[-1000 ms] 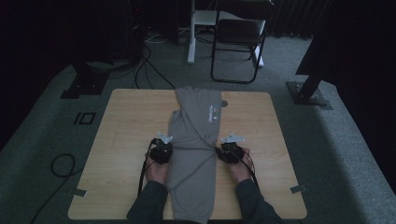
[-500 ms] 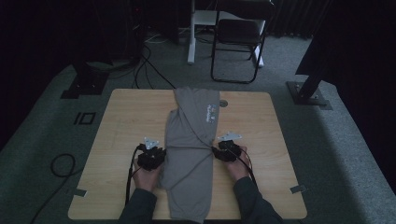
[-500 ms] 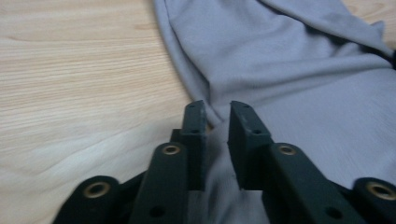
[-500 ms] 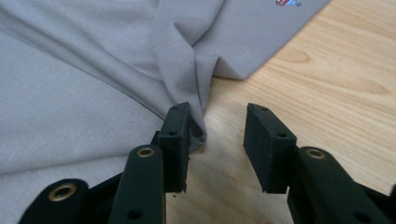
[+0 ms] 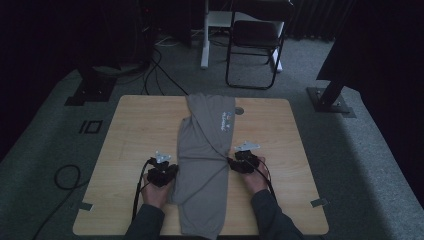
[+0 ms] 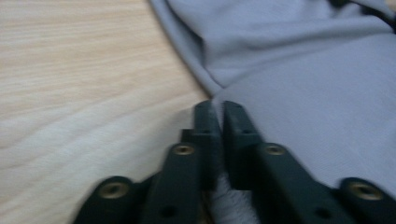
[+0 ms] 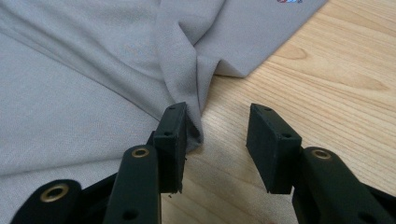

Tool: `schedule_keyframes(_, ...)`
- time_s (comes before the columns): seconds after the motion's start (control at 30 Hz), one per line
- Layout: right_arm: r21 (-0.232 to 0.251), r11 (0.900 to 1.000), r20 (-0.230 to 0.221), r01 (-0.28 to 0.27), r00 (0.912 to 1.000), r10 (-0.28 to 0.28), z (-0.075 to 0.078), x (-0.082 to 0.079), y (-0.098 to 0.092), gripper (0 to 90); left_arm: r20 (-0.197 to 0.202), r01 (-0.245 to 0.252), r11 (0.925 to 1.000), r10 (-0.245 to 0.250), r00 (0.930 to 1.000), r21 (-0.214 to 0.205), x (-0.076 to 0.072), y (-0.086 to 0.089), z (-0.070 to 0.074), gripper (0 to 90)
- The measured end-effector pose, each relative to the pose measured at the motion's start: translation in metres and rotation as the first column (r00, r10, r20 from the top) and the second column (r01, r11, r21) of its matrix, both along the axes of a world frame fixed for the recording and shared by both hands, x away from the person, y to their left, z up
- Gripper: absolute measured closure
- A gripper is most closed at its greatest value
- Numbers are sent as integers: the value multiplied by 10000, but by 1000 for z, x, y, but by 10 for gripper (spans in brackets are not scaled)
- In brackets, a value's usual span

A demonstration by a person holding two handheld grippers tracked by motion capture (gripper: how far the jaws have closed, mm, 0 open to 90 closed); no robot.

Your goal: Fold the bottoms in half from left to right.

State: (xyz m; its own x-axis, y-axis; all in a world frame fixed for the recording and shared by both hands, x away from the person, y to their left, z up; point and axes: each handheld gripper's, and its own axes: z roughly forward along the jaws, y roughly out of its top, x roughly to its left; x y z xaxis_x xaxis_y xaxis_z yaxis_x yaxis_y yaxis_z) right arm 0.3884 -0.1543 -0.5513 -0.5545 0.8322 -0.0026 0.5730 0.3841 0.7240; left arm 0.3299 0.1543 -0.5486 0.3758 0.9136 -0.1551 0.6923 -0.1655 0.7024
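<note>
shirt (image 5: pixel 202 165) – long way up the table (image 5: pixel 135 125), between both claws | left claw (image 6: pixel 218 119) pinching its left edge – jaws just closed | right claw (image 7: pixel 217 140) open, just opening, at the right edge

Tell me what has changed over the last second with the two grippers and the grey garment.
The left gripper slid outward to the garment's left edge; its jaws opened, then closed again, and now pinch a fold of the cloth. The right gripper kept its place at the right edge; its jaws have been opening, with the edge beside one pad but not pinched. The garment and the table stayed as they were.
</note>
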Motion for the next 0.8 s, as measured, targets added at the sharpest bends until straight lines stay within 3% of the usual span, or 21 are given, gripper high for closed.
schedule_keyframes(0.13,31,10000,4,-9,10000,9,0,0,-1,574,510,540,9980,-523,9973,-327,-13,-8,10,887)
schedule_keyframes(0.17,31,10000,4,-9,10000,9,0,0,-1,574,510,540,9980,-523,9973,-327,-13,-8,10,887)
schedule_keyframes(0.3,29,10000,45,41,10000,-41,-1,1,-1,574,713,1438,9882,-1400,9876,-524,-27,-20,19,887)
schedule_keyframes(0.33,29,10000,45,41,10000,-41,-1,1,-1,574,713,1438,9882,-1400,9876,-524,-27,-20,19,888)
schedule_keyframes(0.37,-12,9999,63,133,9999,-132,0,3,-3,574,782,2258,9728,-2215,9720,-518,-41,-34,19,888)
schedule_keyframes(0.47,20,9998,60,196,9998,-196,-1,5,-5,574,798,3137,9483,-3095,9475,-472,-59,-51,17,888)
schedule_keyframes(0.5,20,9998,60,196,9998,-196,-1,5,-5,574,798,3137,9483,-3095,9475,-472,-59,-51,17,888)
schedule_keyframes(0.53,36,9998,55,202,9998,-202,-1,6,-5,574,737,3515,9346,-3473,9349,-548,-69,-59,14,888)
schedule_keyframes(0.6,48,9998,61,205,9998,-206,-1,6,-6,574,647,3707,9270,-3670,9280,-576,-75,-66,11,888)
schedule_keyframes(0.8,42,9999,80,161,9998,-161,-1,7,-6,574,519,4708,8809,-4685,8819,-491,-94,-93,6,888)
